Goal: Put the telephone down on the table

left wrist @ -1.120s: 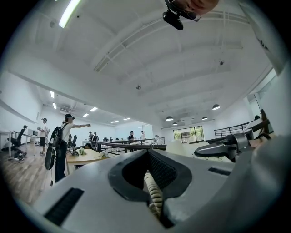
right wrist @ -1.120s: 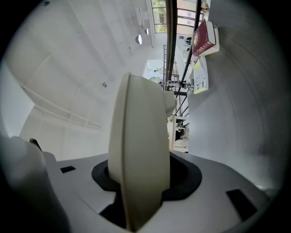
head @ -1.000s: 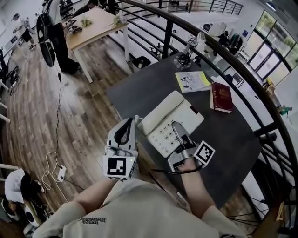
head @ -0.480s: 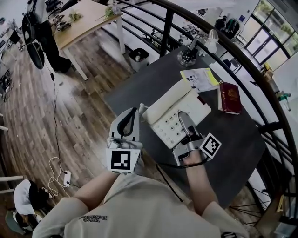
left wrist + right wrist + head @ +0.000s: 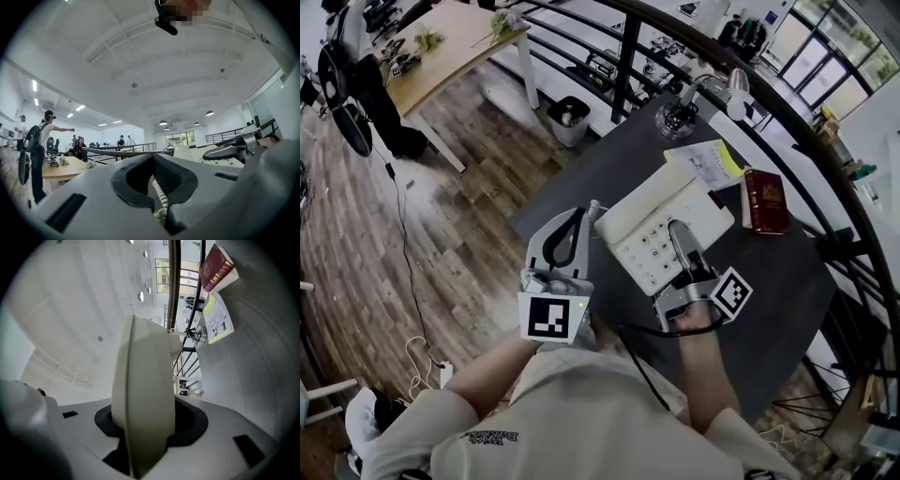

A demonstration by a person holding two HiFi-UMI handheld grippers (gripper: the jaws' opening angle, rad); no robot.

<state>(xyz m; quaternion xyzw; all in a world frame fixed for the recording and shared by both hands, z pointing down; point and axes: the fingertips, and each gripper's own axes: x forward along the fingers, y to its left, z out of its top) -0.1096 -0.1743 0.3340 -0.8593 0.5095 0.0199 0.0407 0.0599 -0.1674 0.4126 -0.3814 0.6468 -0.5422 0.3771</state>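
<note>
A cream telephone (image 5: 661, 230) with keypad and handset is held over the near left part of the dark table (image 5: 581, 178); whether it rests on the top cannot be told. My right gripper (image 5: 680, 236) is shut on the near edge of the telephone's base, and this edge fills the right gripper view as a cream slab (image 5: 143, 394) between the jaws (image 5: 145, 427). My left gripper (image 5: 589, 214) is beside the telephone's left end. In the left gripper view its jaws (image 5: 152, 157) are shut around the coiled telephone cord (image 5: 158, 194).
On the table beyond the telephone lie a red book (image 5: 766, 201) and a yellow-edged booklet (image 5: 711, 161), with a desk lamp (image 5: 680, 117) at the far corner. A dark railing (image 5: 825, 169) curves along the table's far side. Wooden floor lies to the left.
Both grippers have carried the telephone forward over the table, closer to the booklet and the red book. Both grips look unchanged.
</note>
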